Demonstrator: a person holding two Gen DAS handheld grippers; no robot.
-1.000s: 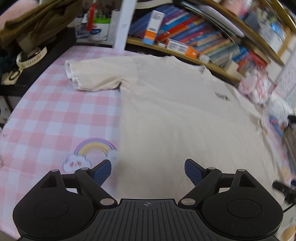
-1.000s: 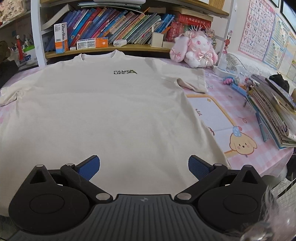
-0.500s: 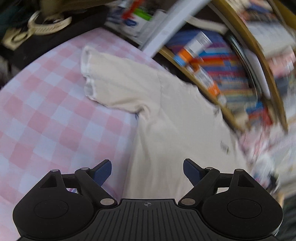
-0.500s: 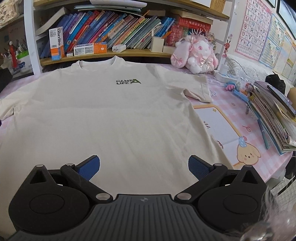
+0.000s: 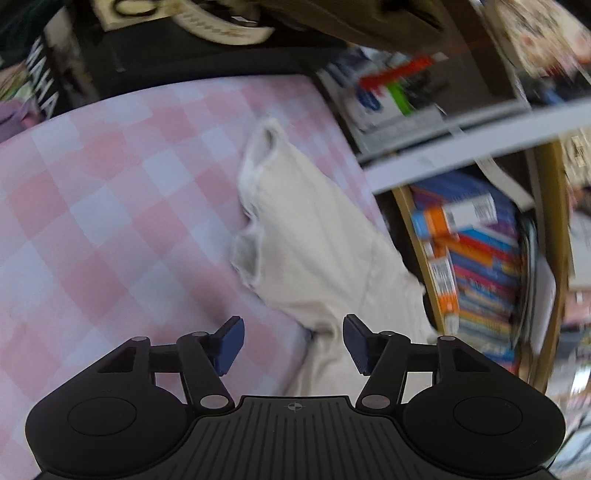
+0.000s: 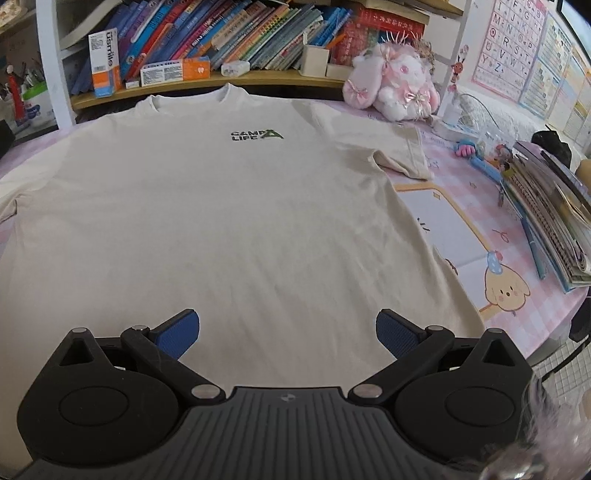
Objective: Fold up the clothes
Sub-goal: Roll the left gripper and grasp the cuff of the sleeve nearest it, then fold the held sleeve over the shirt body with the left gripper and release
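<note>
A cream T-shirt (image 6: 229, 206) with a small "CAMP LIFE" print lies flat, front up, on the pink checked tablecloth (image 5: 92, 206). In the left wrist view its left sleeve (image 5: 295, 229) lies just ahead, cuff towards the far side. My left gripper (image 5: 293, 341) is open and empty, just above the sleeve's armpit seam. My right gripper (image 6: 288, 332) is open and empty, above the shirt's lower hem.
A low bookshelf (image 6: 229, 33) full of books runs along the far edge. A pink plush rabbit (image 6: 391, 85) sits at the far right. A stack of books (image 6: 554, 214) lies at the right edge. A black box (image 5: 155, 48) stands beyond the sleeve.
My left gripper has swung left and forward from the shirt's body to the left sleeve, and its jaws have narrowed a little. My right gripper has edged slightly forward over the hem.
</note>
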